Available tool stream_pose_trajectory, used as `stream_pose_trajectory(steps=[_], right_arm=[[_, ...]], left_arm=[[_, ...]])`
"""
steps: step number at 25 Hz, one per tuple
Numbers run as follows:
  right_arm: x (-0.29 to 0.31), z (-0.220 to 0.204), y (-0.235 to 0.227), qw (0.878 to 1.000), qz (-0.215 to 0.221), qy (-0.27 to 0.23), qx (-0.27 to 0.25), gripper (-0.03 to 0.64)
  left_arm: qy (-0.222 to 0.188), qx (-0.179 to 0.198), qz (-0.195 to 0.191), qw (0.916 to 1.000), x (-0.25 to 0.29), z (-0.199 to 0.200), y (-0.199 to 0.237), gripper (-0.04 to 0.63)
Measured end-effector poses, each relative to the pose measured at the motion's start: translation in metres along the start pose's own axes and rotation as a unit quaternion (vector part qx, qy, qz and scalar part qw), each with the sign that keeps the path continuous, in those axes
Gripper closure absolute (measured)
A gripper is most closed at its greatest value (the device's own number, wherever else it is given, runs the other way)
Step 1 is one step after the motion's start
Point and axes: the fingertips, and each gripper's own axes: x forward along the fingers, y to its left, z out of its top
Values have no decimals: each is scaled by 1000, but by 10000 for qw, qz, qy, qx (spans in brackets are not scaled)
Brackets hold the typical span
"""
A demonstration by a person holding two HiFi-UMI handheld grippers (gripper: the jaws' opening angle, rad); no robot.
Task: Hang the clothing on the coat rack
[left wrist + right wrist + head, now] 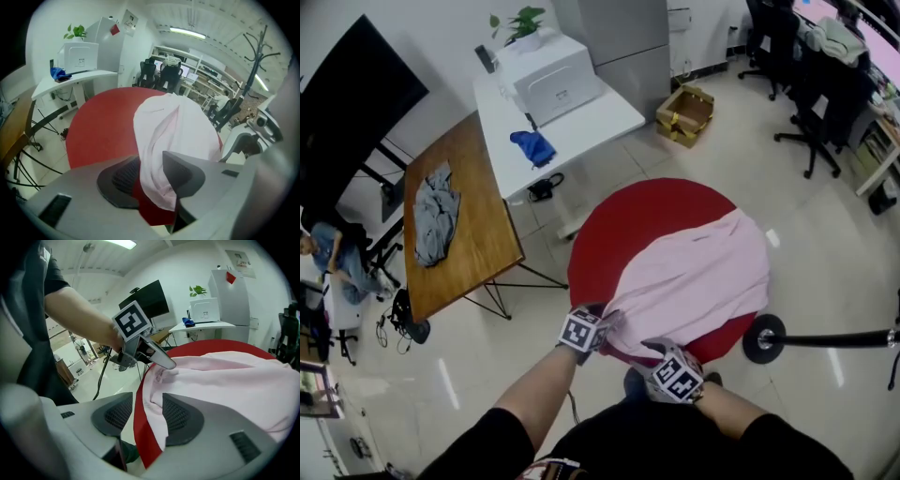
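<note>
Both of my grippers at the near hem of the pink shirt (694, 272), which lies spread over the red round table (623, 220).

Left gripper (150, 174): my fingers (183, 174) stand apart. A bunched fold of the shirt (171, 126) rises between them and lies against the right finger. A strip of red table shows between the fold and the left finger, so I judge the cloth straddled, not clamped.

Right gripper (146, 412): my fingers (182, 419) are likewise apart, with the shirt's edge (225, 376) and the table rim (140, 430) passing between them. The cloth lies nearer the right finger and there is open floor beside the left one.

The two grippers take the same hem just beside one another, probably so that the garment lifts evenly rather than trailing from one corner. The left gripper (157, 357) shows just beyond my right fingers, touching the cloth.

Pose: both forearms reach forward and converge at the table's near rim, each gripper (607, 324) (654, 351) tilted downward onto the cloth.

The coat rack (257, 56) stands well beyond my left fingers, to their right, and is bare. Its base (764, 338) sits on the floor beside the table.
</note>
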Motion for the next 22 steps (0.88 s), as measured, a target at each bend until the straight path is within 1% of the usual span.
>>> stream_pose_trajectory(steps=[1, 2, 3, 5, 7, 9, 11, 13, 14, 15, 16, 17, 18, 20, 22], right_arm=[[5, 1, 2, 10000, -5, -2, -18, 410], [8, 0, 3, 10000, -48, 20, -30, 410], [11, -1, 1, 9999, -127, 75, -52, 410], [17, -4, -1, 9991, -301, 188, -236, 410], [27, -6, 1, 9973, -425, 282, -525, 410], [35, -2, 2, 9938, -640, 402, -815, 410], [43, -7, 1, 9900, -847, 527, -1002, 410], [47, -15, -5, 9882, -1007, 504, -1042, 410], [45, -13, -9, 9884, -1086, 383, -987, 423], [39, -8, -13, 9892, -1152, 222, -880, 450], [32, -2, -16, 9903, -1177, 59, -738, 497], [23, 4, -18, 9916, -1149, -106, -586, 585], [13, 8, -19, 9929, -1074, -270, -424, 597], [-8, 6, -22, 9945, -869, -575, -59, 600], [-42, 13, -27, 9925, -723, -947, 255, 600]], left_arm=[[92, 45, -31, 9999, 3, -1, -3, 453], [143, 88, -29, 9999, 4, -1, -5, 550], [147, 102, -27, 9998, 6, -1, -6, 586], [81, 53, -100, 9999, 6, 4, -12, 586], [65, 36, -158, 9998, 0, 11, -20, 586], [69, -29, -188, 9998, -9, 13, -24, 586], [-54, -276, -311, 9991, -17, 17, -30, 587], [-353, -702, -549, 9954, -28, 27, -42, 587], [-533, -930, -672, 9920, -36, 35, -47, 587], [-716, -1136, -786, 9878, -45, 43, -52, 587], [-889, -1303, -886, 9835, -54, 52, -57, 587], [-1040, -1418, -970, 9796, -63, 60, -61, 587], [-1163, -1472, -1037, 9768, -71, 67, -65, 587], [-1339, -1455, -1136, 9736, -83, 79, -72, 587], [-1493, -1408, -1271, 9704, -95, 91, -81, 587]])
